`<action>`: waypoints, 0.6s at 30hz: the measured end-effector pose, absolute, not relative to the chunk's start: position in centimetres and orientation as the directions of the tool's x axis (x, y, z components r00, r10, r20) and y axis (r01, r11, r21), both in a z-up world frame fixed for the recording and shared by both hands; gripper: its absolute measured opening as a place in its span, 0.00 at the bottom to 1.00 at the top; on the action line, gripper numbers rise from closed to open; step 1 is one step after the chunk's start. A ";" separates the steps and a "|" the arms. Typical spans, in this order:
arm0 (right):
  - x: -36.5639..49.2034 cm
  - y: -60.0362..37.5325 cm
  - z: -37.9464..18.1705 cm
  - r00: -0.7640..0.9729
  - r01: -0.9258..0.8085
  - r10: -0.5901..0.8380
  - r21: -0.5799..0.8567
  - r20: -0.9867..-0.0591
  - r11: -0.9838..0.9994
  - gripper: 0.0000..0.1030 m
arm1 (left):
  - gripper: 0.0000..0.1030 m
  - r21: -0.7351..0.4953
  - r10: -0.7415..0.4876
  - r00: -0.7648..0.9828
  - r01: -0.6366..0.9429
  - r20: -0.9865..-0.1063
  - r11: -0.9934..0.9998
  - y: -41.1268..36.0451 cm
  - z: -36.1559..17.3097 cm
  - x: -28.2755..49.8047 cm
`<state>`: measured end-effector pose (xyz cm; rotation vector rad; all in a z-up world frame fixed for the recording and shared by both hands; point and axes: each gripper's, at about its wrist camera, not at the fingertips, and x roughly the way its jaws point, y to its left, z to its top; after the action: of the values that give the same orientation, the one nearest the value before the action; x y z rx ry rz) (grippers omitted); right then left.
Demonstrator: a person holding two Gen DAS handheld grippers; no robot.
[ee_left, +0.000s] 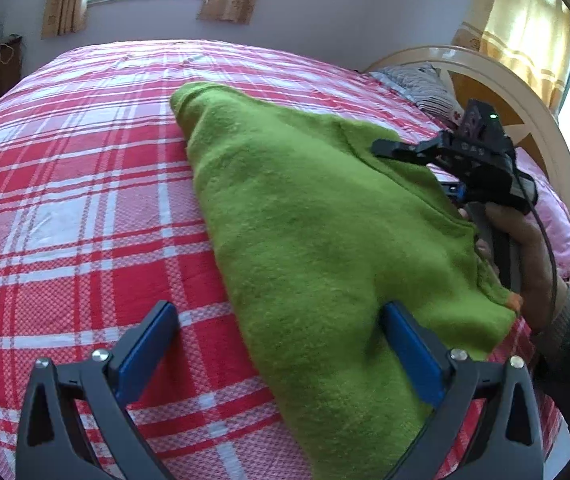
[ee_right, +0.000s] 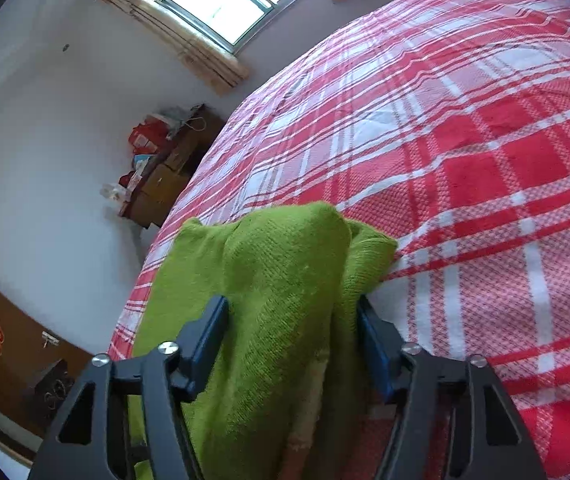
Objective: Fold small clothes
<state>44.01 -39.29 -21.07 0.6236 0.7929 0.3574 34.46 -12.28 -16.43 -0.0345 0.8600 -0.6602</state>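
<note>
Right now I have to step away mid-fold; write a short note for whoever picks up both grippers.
Left gripper: open, low over the near end of the green knit garment, one finger on the fabric, gripping nothing.
Right gripper: open, jaws straddling a raised fold of the garment, not clamped.
Garment lies on the red plaid bedspread, partly folded into a long tapered shape.
Left: grip, finish the fold, flatten.

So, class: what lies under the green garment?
The green garment lies on the red plaid bedsheet, which shows all round it. Whatever sits directly beneath the cloth is covered and cannot be seen.
</note>
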 end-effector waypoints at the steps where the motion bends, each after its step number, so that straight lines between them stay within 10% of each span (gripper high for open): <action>1: 44.0 -39.3 -21.1 0.655 -0.071 0.520 0.641 -0.548 0.765 0.57 | 1.00 -0.291 -0.560 0.461 0.531 -0.688 0.796 -12.3 -16.4 34.5; 18: 43.9 -38.2 -21.5 0.640 -0.108 0.529 0.616 -0.557 0.780 0.33 | 0.74 -0.218 -0.551 0.444 0.604 -0.706 0.767 -14.9 -16.0 33.5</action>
<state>43.94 -38.20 -21.55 0.5778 0.8002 0.3874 33.49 -14.92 -16.03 0.0690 0.8488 -0.7164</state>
